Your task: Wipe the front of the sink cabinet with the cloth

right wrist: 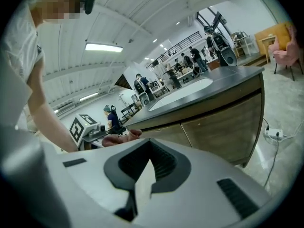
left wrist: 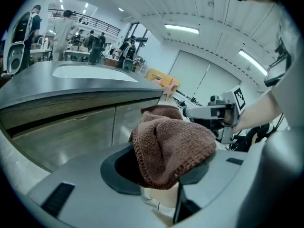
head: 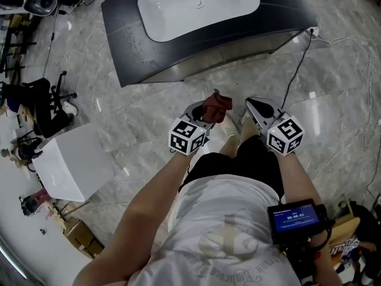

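Left gripper view: your left gripper (left wrist: 164, 175) clamps the cloth (left wrist: 173, 144) in front of the cabinet (left wrist: 71, 132), not touching it. The cloth looks soft and light, so grip its bunched middle. Your right gripper (right wrist: 142, 172) has its jaws together, empty.

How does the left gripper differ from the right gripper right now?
The left gripper is shut on a bunched brown cloth; the right gripper is shut on nothing. The cloth wedges the left gripper's jaws apart, while the right gripper's jaws meet in a point. Both face the front of the sink cabinet and touch no part of it.
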Tool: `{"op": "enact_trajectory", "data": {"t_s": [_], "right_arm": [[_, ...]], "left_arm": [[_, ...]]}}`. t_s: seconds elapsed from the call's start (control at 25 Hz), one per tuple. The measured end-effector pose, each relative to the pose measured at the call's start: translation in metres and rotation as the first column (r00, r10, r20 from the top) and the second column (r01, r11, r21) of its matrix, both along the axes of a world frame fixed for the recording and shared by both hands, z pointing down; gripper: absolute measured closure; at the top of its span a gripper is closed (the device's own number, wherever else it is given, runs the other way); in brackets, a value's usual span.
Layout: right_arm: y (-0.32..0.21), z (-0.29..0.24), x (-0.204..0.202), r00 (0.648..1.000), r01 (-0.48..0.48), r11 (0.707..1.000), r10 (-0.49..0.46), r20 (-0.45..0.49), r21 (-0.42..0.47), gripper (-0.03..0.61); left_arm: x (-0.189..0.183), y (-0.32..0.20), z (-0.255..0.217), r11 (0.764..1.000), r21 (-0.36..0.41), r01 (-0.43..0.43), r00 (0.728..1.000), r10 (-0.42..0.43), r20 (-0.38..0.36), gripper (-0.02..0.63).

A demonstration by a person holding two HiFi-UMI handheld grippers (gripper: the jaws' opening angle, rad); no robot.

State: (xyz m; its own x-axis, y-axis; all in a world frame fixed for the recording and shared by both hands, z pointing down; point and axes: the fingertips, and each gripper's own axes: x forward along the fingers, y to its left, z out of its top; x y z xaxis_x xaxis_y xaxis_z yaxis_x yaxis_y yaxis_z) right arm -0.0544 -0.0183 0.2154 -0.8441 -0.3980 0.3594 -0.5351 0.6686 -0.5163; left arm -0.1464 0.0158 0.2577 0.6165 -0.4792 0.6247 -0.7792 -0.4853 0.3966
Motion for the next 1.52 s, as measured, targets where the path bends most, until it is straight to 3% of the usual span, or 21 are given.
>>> {"op": "enact_trajectory", "data": {"t_s": [0.16,0.44,0.68,0.96,1.16,1.36,1.52], "right_arm": [[-0.007,0.035,0.004,0.999,-0.042,0.999,0.043,0.015,-0.024,0.566],[0.001,0.045,0.009,0.999,-0.047,0.997,0.048,0.007,-0.057,0.566],[0.001,0.043,0.017,0.987,-0.114,0.986,0.126,0.097,-0.120,0.566],[0.003,0.085,0.017,0.993,-0.080,0.985,0.092,0.072,-0.153,0.566],[-0.003,0.104,0.012,0.997,-0.049,0.984,0.058,0.049,-0.172,0.566],[0.005,0.150,-0.010,0.999,0.004,0.978,0.004,0.042,-0.207,0.566],[0.024,0.175,-0.052,0.998,0.057,0.972,-0.048,0.047,-0.227,0.566]], "left_arm": [[-0.002,-0.019,0.037,1.000,-0.017,0.025,1.000,-0.025,0.000,0.460],[-0.010,-0.025,0.062,0.993,-0.070,0.094,0.996,-0.094,0.008,0.460],[0.006,-0.059,0.054,0.985,-0.014,0.169,0.985,-0.170,-0.041,0.460],[0.028,-0.118,0.072,0.970,0.046,0.238,0.968,-0.234,-0.091,0.460],[0.016,-0.156,0.065,0.957,0.100,0.272,0.957,-0.258,-0.133,0.460],[-0.015,-0.167,0.102,0.942,0.108,0.318,0.945,-0.305,-0.118,0.460],[-0.071,-0.147,0.127,0.920,0.101,0.378,0.924,-0.369,-0.100,0.460]]}}
